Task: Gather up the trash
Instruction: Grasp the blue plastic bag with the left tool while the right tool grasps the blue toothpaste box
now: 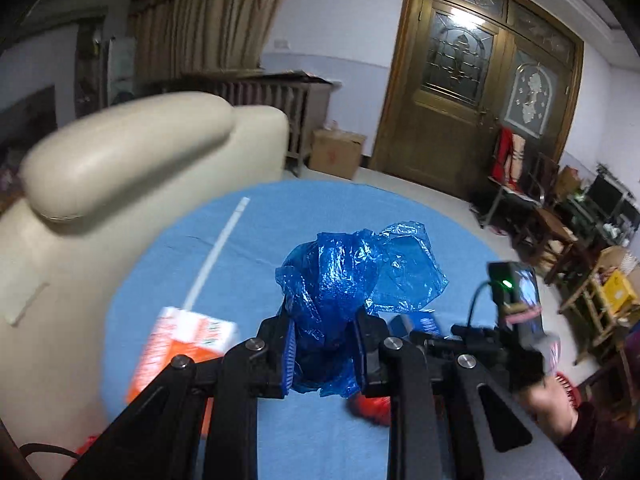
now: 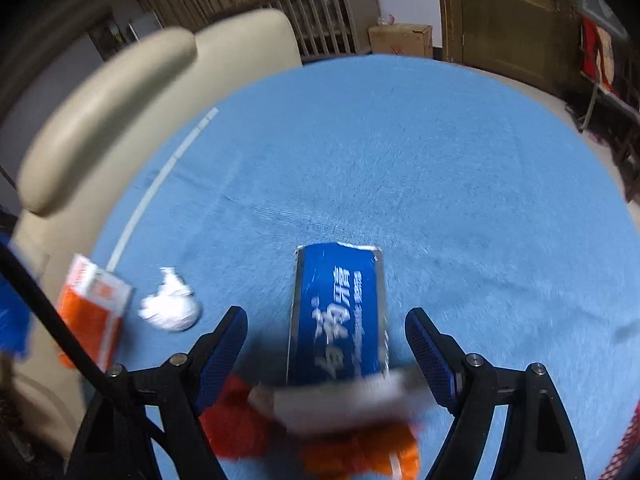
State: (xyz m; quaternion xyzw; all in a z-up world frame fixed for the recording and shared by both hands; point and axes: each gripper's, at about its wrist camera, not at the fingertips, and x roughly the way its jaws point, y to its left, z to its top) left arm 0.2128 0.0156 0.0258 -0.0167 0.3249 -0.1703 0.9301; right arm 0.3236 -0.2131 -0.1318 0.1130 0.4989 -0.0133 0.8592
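It was a lived-in home: a cream leather sofa (image 1: 120, 168), long curtains (image 1: 208, 24), and ornate wooden double doors (image 1: 480, 92) with leaded glass.

The room is dim and bluish. Glare falls on the glass of the wooden door (image 1: 460, 60). Both views bend strongly toward black corners. Motion blur smears the right wrist view, most of all the blue packet (image 2: 340, 312) and the sofa (image 2: 120, 92).

A round table covered in blue cloth (image 2: 440, 168) carries a blue box (image 2: 340, 312). Left of the box lie a crumpled white paper ball (image 2: 170, 308) and an orange carton (image 2: 92, 312).
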